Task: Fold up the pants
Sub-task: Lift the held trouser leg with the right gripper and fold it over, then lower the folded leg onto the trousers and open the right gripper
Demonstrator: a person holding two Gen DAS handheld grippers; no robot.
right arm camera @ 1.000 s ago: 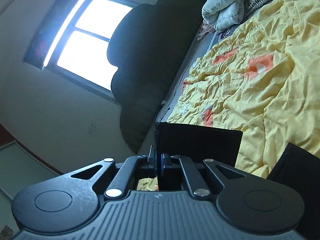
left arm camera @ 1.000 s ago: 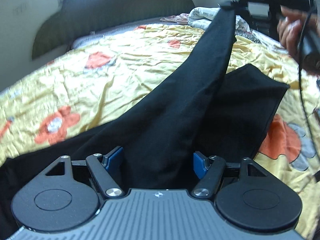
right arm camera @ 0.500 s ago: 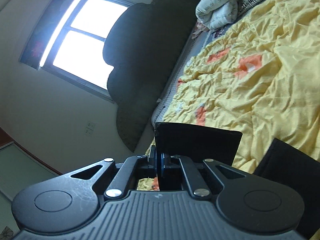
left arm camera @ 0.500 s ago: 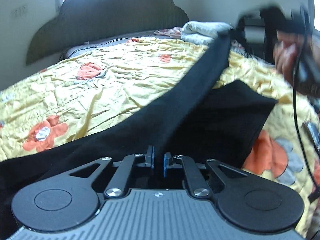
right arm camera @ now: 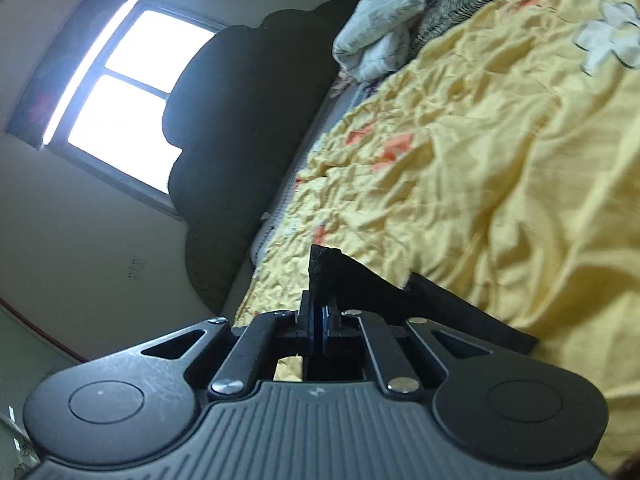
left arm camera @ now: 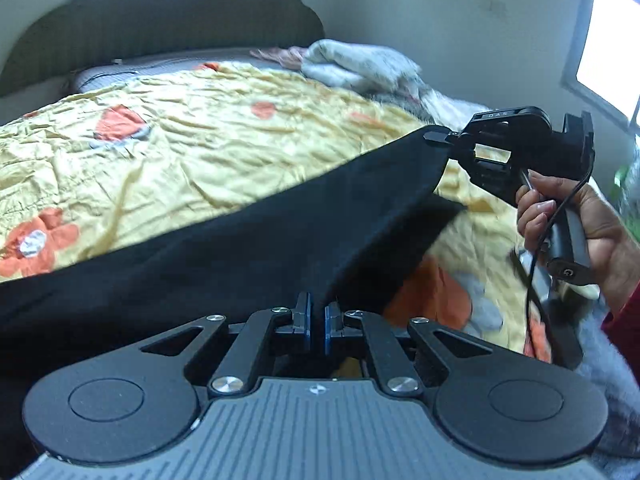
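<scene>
Bed (left arm camera: pixel 104 76): you work over a wide bed, its mattress edge showing grey by a dark scalloped headboard (left arm camera: pixel 168 12).
Cover: a crumpled yellow bedspread (left arm camera: pixel 208 148) printed with orange and grey flowers lies over nearly all of the bed.
Pants: black pants (left arm camera: pixel 224 256) lie on the bedspread at the side nearest you; one part is lifted off the cover, another part rests flat beneath it.
Far corner: a rumpled pale blanket (left arm camera: pixel 360 64) is heaped on the bed near the headboard, with a striped cloth (right arm camera: pixel 448 20) just beside it.
Pink cloth: a small pinkish piece (left arm camera: pixel 280 54) lies touching the blanket.
</scene>
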